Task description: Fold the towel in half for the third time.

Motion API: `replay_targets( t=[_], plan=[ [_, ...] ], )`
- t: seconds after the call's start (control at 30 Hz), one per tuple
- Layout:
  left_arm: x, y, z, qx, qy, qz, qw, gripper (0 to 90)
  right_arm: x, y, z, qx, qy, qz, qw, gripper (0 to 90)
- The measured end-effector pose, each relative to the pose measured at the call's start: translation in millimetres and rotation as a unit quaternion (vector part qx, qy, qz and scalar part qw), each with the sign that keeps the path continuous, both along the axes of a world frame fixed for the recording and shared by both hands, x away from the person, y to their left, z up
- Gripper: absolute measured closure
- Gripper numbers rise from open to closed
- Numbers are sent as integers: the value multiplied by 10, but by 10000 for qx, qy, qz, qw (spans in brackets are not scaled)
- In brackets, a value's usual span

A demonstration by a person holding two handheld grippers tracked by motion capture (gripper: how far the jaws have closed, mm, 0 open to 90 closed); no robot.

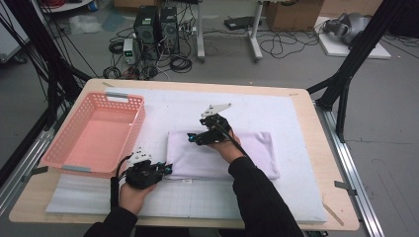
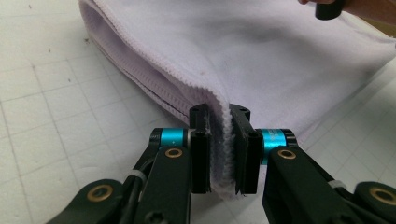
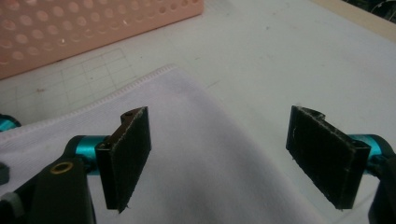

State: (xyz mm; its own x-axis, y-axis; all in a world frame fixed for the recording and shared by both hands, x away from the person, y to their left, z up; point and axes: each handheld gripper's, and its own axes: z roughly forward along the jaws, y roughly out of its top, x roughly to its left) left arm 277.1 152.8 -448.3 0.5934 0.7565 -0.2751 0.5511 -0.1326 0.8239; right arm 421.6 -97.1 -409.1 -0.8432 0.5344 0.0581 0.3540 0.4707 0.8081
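From the high view, a pale lilac towel [image 1: 222, 154] lies folded over on the white mat [image 1: 296, 118] at the middle of the desk [image 1: 326, 163], with a pink basket [image 1: 94, 133] at about nine o'clock from it. The left claw [image 1: 165, 169] sits at the towel's near-left corner, at about seven o'clock. The right claw [image 1: 193, 137] hangs over the towel's far-left part, at about eleven o'clock.

In the left gripper view, the left claw [image 2: 219, 140] is clamped on the towel's [image 2: 261, 56] hemmed edge, with the layers pinched between its pads.

In the right gripper view, the right claw [image 3: 219, 158] stands wide, with nothing between its pads, above the towel [image 3: 196, 154]. The towel's corner lies at twelve o'clock and the basket [image 3: 93, 28] beyond it.

By my reading, at least one fold is done. The right claw has yet to take its corner, and a further fold or a move toward the basket remains.
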Motion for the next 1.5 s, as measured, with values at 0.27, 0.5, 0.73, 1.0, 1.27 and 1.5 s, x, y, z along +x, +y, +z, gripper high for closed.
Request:
replay_targets(
  t=[0.27,0.5,0.73,1.0,1.27,1.5],
  plan=[
    [-11,16,-8,-40,38,21,10000,790,128,194,-127,-10,148,62,9999,239],
    [-13,22,-14,-55,59,6,10000,789,174,354,-108,-108,156,138,9997,243],
    [-11,21,-24,-66,100,16,9999,789,204,618,-218,-347,224,408,9983,307],
    [-3,26,-36,-48,180,25,9998,789,213,835,-278,-802,177,646,9945,401],
    [-7,40,-30,-7,215,71,9997,797,179,875,-255,-895,217,883,9918,735],
    [-23,102,58,-224,166,162,9995,808,172,848,-208,-733,136,954,9926,835]
  ],
)
